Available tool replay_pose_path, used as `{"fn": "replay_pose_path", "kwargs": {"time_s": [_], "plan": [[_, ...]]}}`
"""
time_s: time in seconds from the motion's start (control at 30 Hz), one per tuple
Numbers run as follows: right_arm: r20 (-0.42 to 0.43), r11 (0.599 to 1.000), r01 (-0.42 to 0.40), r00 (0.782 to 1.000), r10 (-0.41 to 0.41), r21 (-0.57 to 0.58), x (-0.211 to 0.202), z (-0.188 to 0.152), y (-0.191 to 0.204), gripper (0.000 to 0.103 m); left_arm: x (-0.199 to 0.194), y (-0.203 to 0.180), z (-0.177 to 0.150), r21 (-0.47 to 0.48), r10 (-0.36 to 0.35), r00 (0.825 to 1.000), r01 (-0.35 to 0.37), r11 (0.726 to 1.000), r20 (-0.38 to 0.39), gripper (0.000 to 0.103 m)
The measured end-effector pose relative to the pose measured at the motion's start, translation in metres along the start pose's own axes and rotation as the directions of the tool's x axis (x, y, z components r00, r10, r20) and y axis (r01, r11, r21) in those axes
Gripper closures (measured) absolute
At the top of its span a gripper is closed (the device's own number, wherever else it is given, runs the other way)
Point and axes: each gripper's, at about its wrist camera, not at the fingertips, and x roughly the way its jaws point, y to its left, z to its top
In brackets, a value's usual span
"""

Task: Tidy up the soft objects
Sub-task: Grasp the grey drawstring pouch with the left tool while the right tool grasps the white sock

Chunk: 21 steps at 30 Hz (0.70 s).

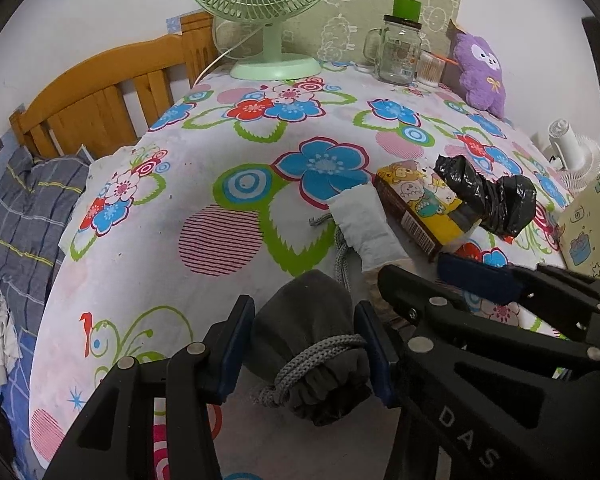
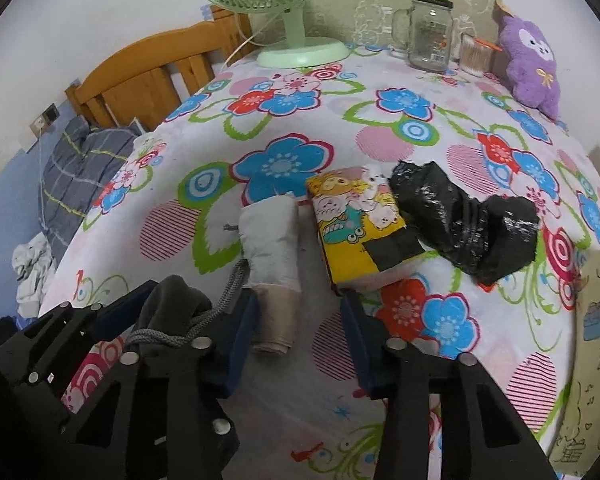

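Note:
My left gripper (image 1: 306, 354) is shut on a dark grey drawstring pouch (image 1: 312, 332) with a grey cord, low over the flowered tablecloth (image 1: 160, 200); it also shows at the left of the right wrist view (image 2: 172, 300). My right gripper (image 2: 298, 338) is open and empty, just right of the pouch, in front of a white and beige rolled cloth (image 2: 272, 248). A yellow cartoon tissue pack (image 2: 360, 220) and a crumpled black plastic bag (image 2: 468, 220) lie beyond. A purple plush toy (image 2: 532, 68) sits at the far right.
A green desk fan (image 2: 300, 12), a glass mug jar with green lid (image 2: 428, 28) and a cotton swab box (image 2: 474, 56) stand at the back. A wooden bed headboard (image 1: 100, 96) and grey plaid bedding (image 1: 24, 208) lie left. A yellow cartoon box (image 1: 592, 232) stands at the right edge.

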Motion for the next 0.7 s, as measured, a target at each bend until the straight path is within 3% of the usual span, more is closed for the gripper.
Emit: {"fn": "replay_pose_path", "kwargs": {"time_s": [0.13, 0.3, 0.37, 0.7], "plan": [[-0.008, 0.999, -0.049, 0.999, 0.049, 0.012, 0.001, -0.001, -0.001, 0.072, 0.0, 0.001, 0.0, -0.006, -0.007, 1.0, 0.007, 1.0, -0.003, 0.05], [-0.009, 0.996, -0.08, 0.997, 0.08, 0.033, 0.001, -0.002, -0.002, 0.078, -0.001, -0.001, 0.001, -0.008, -0.009, 1.0, 0.009, 1.0, -0.014, 0.051], [-0.011, 0.997, -0.071, 0.997, 0.072, 0.026, -0.001, -0.003, -0.002, 0.089, -0.002, -0.003, 0.0, -0.012, 0.002, 1.0, -0.003, 1.0, -0.012, 0.052], [0.011, 1.0, -0.017, 1.0, 0.017, 0.019, -0.015, -0.013, -0.013, 0.096, -0.006, -0.017, -0.005, -0.002, -0.01, 1.0, 0.01, 1.0, -0.022, 0.058]]}}
